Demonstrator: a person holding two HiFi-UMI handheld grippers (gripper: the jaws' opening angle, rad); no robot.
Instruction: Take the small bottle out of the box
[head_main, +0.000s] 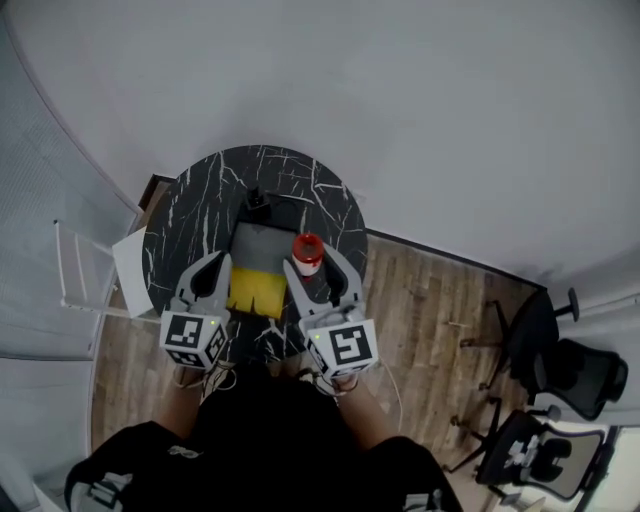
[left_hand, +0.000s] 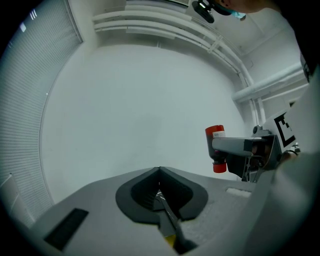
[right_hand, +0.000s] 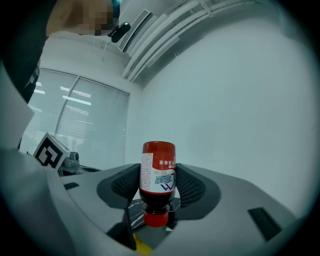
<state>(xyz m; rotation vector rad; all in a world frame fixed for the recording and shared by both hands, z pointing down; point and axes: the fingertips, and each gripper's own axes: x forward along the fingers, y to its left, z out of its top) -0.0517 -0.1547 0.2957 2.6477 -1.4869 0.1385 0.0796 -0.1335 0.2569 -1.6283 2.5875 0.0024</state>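
The right gripper's (right_hand: 158, 187) jaws are holding the small bottle (right_hand: 158, 170) narrowly by its labelled body, with the red cap pointing down. The bottle is hanging in the air, lifted over the right edge of the box (head_main: 255, 290). The left gripper's (left_hand: 160, 192) jaws are pressing together on a thin edge of the box. The box is lying on the round black marbled surface (head_main: 200, 200).

Print on the small bottle (right_hand: 158, 175) is too small to read, and the inside of the box (head_main: 255, 248) is too dim to make out.
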